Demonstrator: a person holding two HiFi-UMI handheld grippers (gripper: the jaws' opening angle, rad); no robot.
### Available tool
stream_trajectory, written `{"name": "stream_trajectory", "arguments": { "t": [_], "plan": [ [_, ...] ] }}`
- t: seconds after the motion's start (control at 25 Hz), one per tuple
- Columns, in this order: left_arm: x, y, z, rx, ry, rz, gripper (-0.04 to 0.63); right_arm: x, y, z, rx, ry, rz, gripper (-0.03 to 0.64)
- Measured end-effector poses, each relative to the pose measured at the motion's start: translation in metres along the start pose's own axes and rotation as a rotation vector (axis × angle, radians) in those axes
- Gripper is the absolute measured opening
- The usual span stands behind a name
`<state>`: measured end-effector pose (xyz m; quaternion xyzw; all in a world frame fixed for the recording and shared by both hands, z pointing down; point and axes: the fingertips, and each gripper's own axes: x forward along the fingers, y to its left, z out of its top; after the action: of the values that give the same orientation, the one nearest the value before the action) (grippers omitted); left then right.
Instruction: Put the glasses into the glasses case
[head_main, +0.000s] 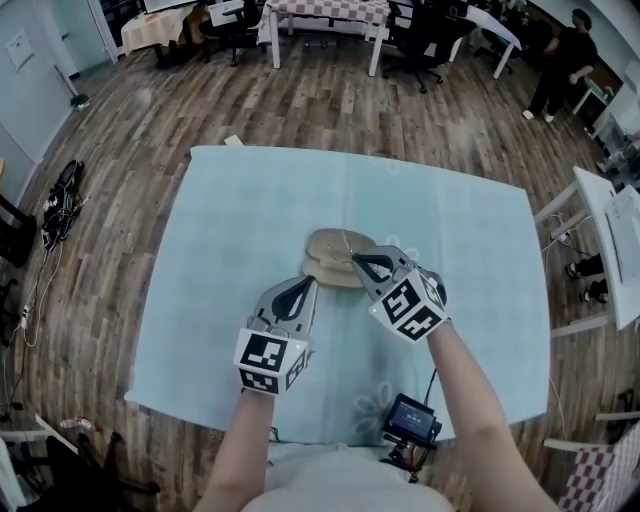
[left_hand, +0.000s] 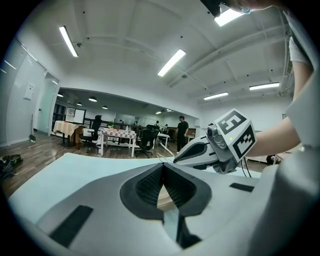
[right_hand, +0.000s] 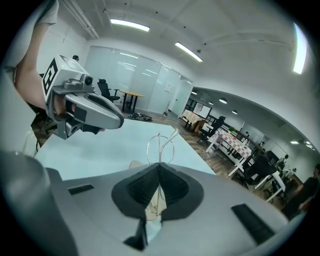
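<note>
An open tan glasses case (head_main: 330, 262) lies in the middle of the light blue tablecloth (head_main: 240, 220). My right gripper (head_main: 356, 261) is shut on thin wire-framed glasses (right_hand: 160, 145) and holds them right over the case. The frame sticks up past the shut jaws in the right gripper view, with the case (right_hand: 135, 164) just beneath. My left gripper (head_main: 303, 284) hovers at the case's near left edge, its jaws shut with nothing between them. In the left gripper view the case (left_hand: 165, 198) shows through the gap under the touching tips (left_hand: 162, 165), and the right gripper (left_hand: 196, 151) is close ahead.
A black device (head_main: 411, 418) sits at the table's near edge by my right arm. A white desk (head_main: 610, 240) stands to the right of the table. Chairs and tables (head_main: 330, 15) line the far end of the room, and a person (head_main: 562, 60) walks at the far right.
</note>
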<state>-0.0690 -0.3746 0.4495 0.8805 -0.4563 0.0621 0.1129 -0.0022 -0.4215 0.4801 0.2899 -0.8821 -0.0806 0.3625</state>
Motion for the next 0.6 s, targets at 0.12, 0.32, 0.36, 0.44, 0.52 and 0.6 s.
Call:
{"name": "stream_trajectory", "arguments": {
  "t": [0.12,0.32,0.36,0.44,0.52,0.6],
  "plan": [
    [0.003,0.006,-0.007,-0.003,0.009,0.006,0.009,0.017,-0.001,-0.005,-0.035,0.029,0.022,0.009],
    [0.004,0.011,-0.012,-0.021,0.008,-0.008,0.009,0.044,0.0,-0.012,-0.079,0.079,0.06,0.009],
    [0.005,0.011,-0.012,-0.024,0.005,-0.017,0.009,0.049,0.001,-0.015,-0.085,0.092,0.068,0.009],
    [0.005,0.009,-0.013,-0.022,0.002,-0.031,0.009,0.059,0.001,-0.022,-0.099,0.121,0.081,0.009],
    [0.007,0.009,-0.016,-0.017,0.006,-0.038,0.009,0.069,0.002,-0.031,-0.113,0.154,0.095,0.009],
    [0.008,0.01,-0.019,-0.022,0.007,-0.041,0.009,0.078,0.003,-0.039,-0.116,0.18,0.111,0.009]
  ]
}}
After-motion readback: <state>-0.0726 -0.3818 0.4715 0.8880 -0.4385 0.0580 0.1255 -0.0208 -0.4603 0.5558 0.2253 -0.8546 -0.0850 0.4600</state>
